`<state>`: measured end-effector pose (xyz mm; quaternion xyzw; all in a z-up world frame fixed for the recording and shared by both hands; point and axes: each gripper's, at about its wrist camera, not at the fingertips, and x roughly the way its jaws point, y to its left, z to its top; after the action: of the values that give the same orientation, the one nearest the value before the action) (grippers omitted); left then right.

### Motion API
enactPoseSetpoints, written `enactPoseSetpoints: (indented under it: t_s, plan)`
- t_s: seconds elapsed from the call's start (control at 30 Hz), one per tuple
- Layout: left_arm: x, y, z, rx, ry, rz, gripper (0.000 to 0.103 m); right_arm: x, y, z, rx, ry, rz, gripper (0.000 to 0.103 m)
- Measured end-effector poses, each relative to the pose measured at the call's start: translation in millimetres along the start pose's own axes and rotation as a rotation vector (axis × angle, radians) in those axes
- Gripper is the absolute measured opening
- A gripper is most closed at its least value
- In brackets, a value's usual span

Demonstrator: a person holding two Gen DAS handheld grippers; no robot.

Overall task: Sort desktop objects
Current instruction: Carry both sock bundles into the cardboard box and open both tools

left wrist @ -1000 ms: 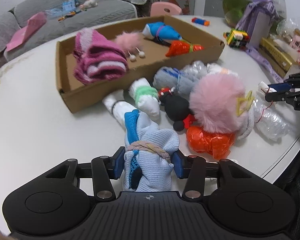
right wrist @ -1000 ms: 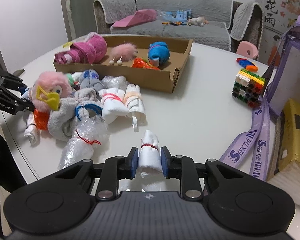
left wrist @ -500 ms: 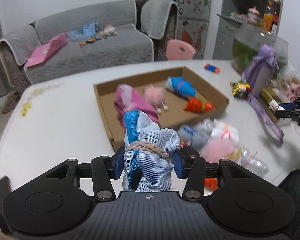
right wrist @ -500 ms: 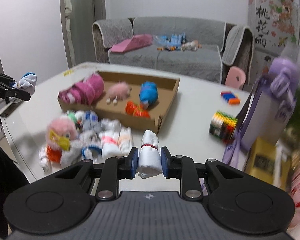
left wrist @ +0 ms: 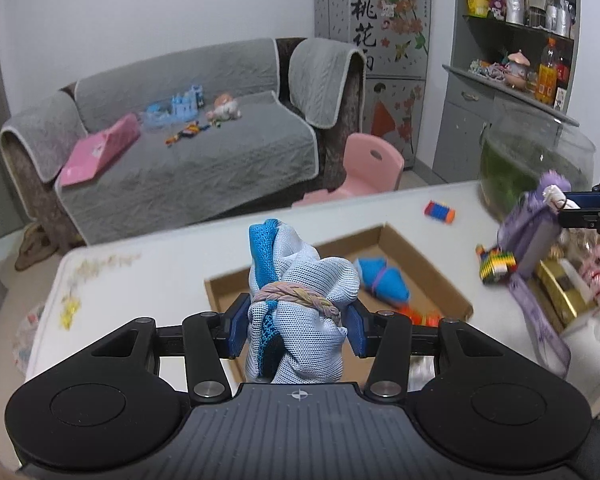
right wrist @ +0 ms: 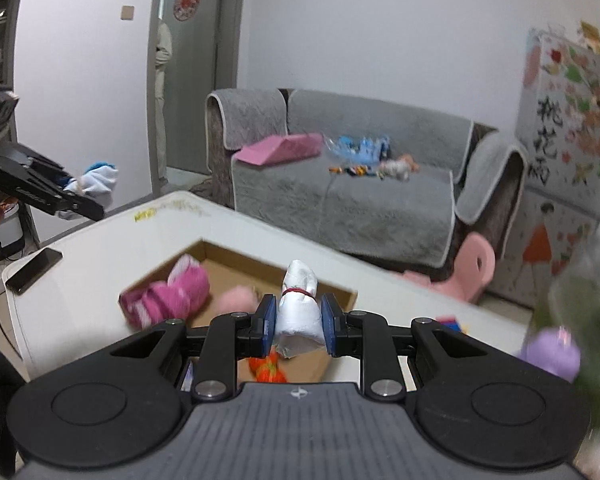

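Sock bundles are held in both grippers above the cardboard box (left wrist: 424,268) on the white table (left wrist: 148,280). The left gripper (left wrist: 298,326) has its blue pads pressed on a pale blue mesh sock roll (left wrist: 300,308) tied with a braided band. The right gripper (right wrist: 298,322) is clamped tight on a small white sock roll (right wrist: 298,312) tied with a red band. Inside the box lie a pink striped bundle (right wrist: 168,298), a pink fluffy ball (right wrist: 238,300), a blue bundle (left wrist: 382,282) and an orange item (right wrist: 266,368).
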<state>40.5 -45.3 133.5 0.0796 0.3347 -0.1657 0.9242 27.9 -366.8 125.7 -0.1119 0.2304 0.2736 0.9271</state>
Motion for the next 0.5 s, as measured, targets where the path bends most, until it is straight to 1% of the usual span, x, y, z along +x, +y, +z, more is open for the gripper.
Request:
enactPoseSetpoints:
  t_s: [0.1, 0.2, 0.37, 0.5]
  plan:
    - [19.5, -5.0, 20.4, 0.012, 0.01, -0.006, 0.055, 19.0, -7.4, 18.2, -0.012, 0.001, 0.013, 0.022]
    - [48.1, -14.1, 35.7, 0.036, 0.035, 0.0, 0.055, 45.6, -13.2, 30.2, -0.016, 0.025, 0.028, 0.022]
    - [101.7, -21.9, 45.3, 0.041, 0.097, -0.014, 0.055, 96.3, -10.8, 39.3, -0.006, 0.082, 0.061, 0.022]
    - [144.3, -21.0, 46.7, 0.038, 0.152, -0.013, 0.055, 140.1, -10.2, 35.3, 0.006, 0.144, 0.077, 0.022]
